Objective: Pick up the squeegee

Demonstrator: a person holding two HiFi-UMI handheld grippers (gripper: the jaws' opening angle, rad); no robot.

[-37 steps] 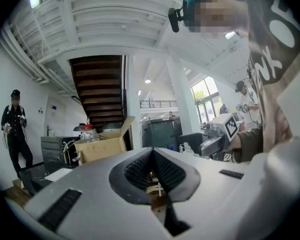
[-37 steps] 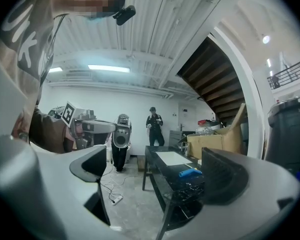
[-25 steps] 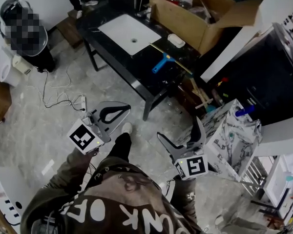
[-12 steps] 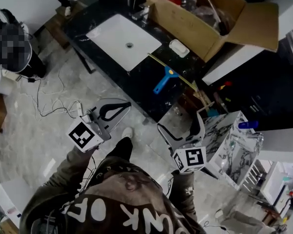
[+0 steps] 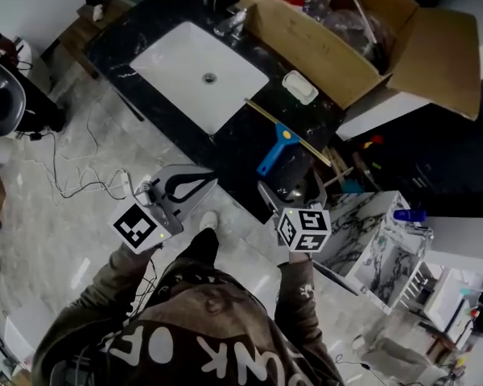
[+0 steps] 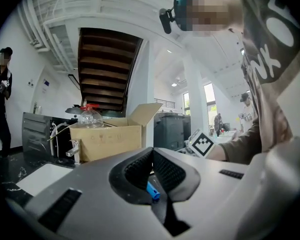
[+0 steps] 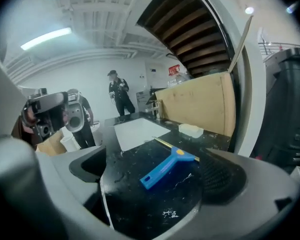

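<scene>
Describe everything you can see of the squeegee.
The squeegee has a blue, plastic-looking handle widening into a head with a yellow spot, which carries a long, thin, yellowish blade strip. It lies flat on the black counter beside the white sink, handle end toward the person. Nothing touches it but the counter; the right gripper, jaws open, is short of it.

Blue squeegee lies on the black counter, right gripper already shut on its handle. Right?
Not shut: the right gripper is open, jaws apart, nothing gripped, as the right gripper view shows. The blue squeegee does lie on the black counter.
</scene>
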